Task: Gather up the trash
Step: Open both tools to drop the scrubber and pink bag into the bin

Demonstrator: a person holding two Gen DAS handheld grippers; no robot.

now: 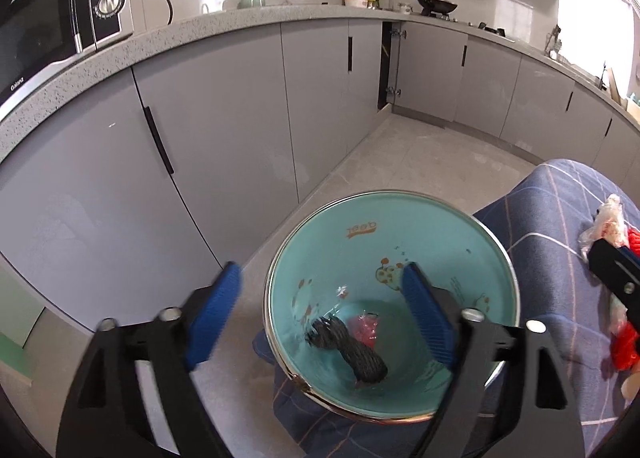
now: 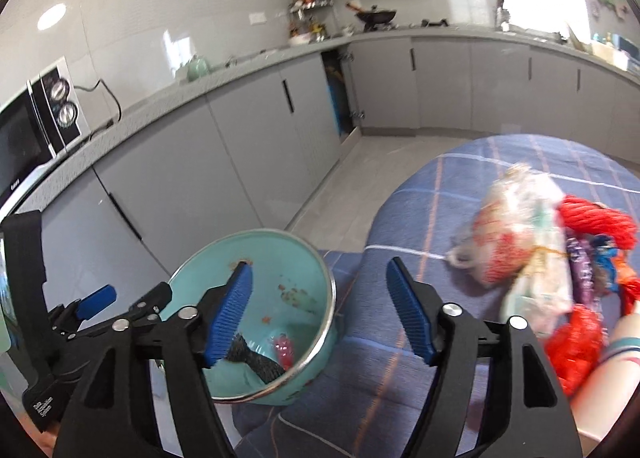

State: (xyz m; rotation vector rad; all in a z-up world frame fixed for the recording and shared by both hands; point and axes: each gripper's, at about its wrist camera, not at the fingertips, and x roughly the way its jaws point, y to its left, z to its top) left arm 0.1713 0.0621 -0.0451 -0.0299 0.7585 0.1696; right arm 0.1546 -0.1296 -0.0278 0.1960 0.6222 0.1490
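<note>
A teal bowl (image 1: 400,242) sits at the left edge of a table with a blue plaid cloth (image 1: 552,218). Inside lie a black woven wrapper (image 1: 352,350) and a small pink wrapper (image 1: 366,328). My left gripper (image 1: 320,310) is open and empty, its right finger over the bowl's inside, its left finger outside the rim. In the right wrist view the bowl (image 2: 288,270) is at lower left and my right gripper (image 2: 320,314) is open and empty above the bowl's right rim. A pile of trash (image 2: 532,250), clear plastic bags, red netting and purple wrappers, lies on the cloth to its right.
Grey cabinets (image 1: 224,130) under a speckled counter run along the back, one door ajar (image 1: 390,66). A microwave (image 1: 60,18) stands on the counter at left. The grey tiled floor (image 1: 420,162) lies between table and cabinets. A bare forearm (image 2: 608,370) shows at lower right.
</note>
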